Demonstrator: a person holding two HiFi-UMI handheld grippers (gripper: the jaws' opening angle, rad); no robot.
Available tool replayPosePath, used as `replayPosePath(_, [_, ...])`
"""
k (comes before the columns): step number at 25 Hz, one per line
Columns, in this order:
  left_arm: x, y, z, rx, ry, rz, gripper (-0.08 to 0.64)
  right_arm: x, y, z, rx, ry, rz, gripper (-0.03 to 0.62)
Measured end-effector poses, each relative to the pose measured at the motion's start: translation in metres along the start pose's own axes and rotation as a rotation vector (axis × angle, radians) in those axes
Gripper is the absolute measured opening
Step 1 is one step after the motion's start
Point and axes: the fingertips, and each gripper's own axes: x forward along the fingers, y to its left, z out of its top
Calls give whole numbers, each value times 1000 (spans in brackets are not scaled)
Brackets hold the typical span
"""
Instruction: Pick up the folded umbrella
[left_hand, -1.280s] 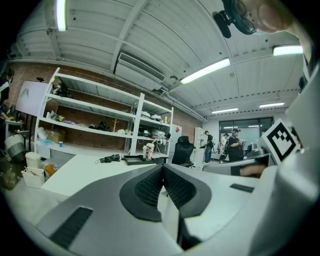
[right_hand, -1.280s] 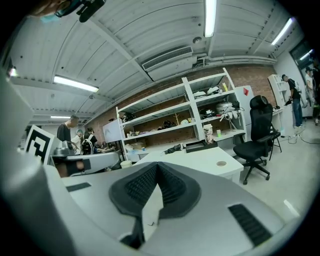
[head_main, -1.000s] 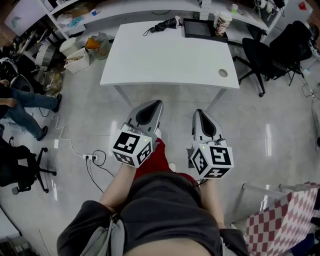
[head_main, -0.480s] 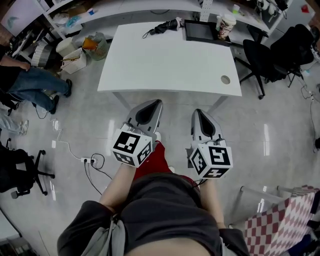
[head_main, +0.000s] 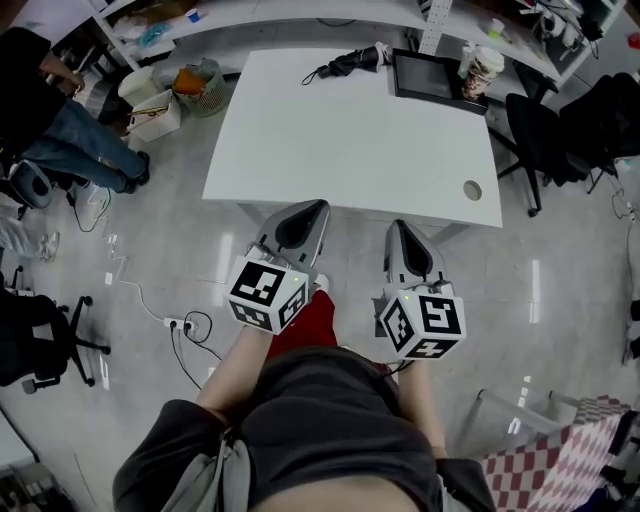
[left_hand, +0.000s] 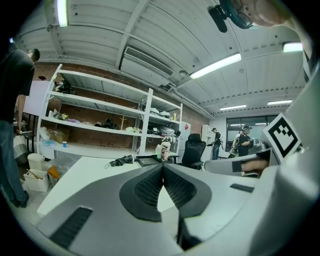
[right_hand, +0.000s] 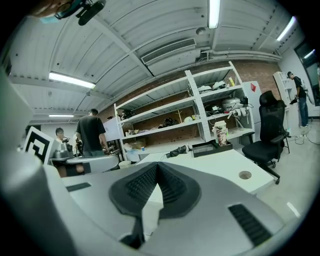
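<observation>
The folded black umbrella (head_main: 350, 62) lies at the far edge of the white table (head_main: 350, 140), its strap trailing left. It also shows small and far off in the left gripper view (left_hand: 121, 160) and the right gripper view (right_hand: 178, 151). My left gripper (head_main: 305, 210) and right gripper (head_main: 400, 228) are side by side just short of the table's near edge, pointing at it. Both are shut with nothing between the jaws, as the left gripper (left_hand: 162, 167) and the right gripper (right_hand: 157, 166) show in their own views.
A black tray (head_main: 428, 75) and a paper cup (head_main: 481, 70) sit right of the umbrella. A black office chair (head_main: 545, 140) stands at the table's right. A person (head_main: 70, 120), bins (head_main: 170, 95) and a floor power strip (head_main: 180, 322) are at the left.
Both grippers have come forward together and the table's near edge now lies just ahead of their tips. The person at the left has walked further up the picture.
</observation>
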Motion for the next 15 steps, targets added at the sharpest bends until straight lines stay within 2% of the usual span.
replayPosePath(5, [25, 37, 5, -10, 11, 8, 14, 44, 4, 7, -8, 12, 13, 18])
replayPosePath(15, [77, 86, 18, -5, 20, -40, 14, 114, -5, 24, -10, 23, -27, 18])
